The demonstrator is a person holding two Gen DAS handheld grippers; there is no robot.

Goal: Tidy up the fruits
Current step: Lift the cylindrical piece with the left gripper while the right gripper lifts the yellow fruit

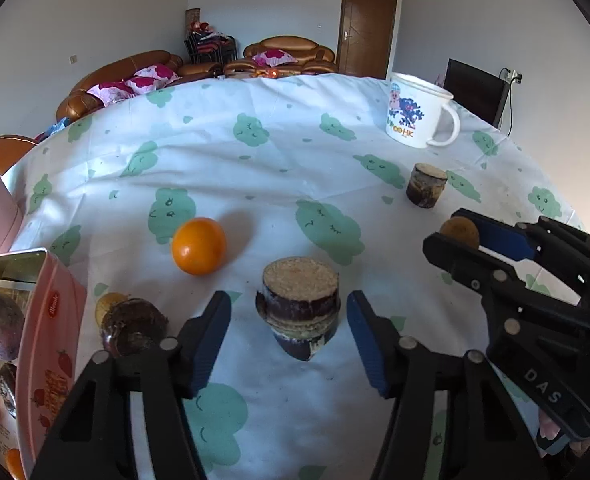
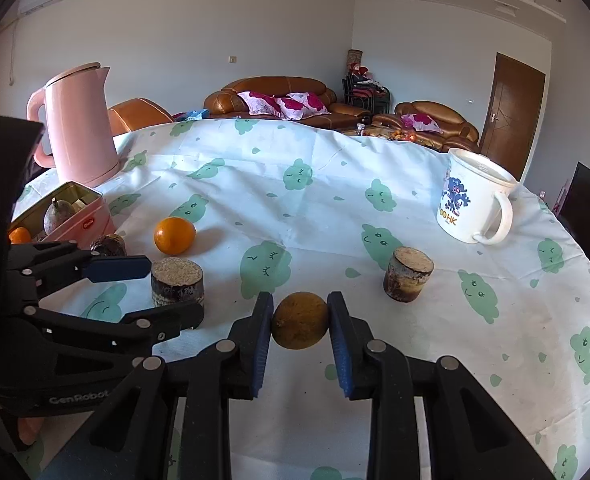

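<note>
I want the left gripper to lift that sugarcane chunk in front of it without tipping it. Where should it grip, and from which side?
Grip the sugarcane chunk across its round side wall, about mid-height, coming in level from the near side. It stands upright on a flat cut end, and the open left gripper already has a finger on either side, so closing straight in should probably hold it. The dark rind looks ridged, which may help.

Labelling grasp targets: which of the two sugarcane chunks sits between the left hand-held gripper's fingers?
The wider, squat sugarcane chunk near the orange, flanked by the open left hand-held gripper. The narrower sugarcane chunk stands apart, nearer the white mug.
</note>
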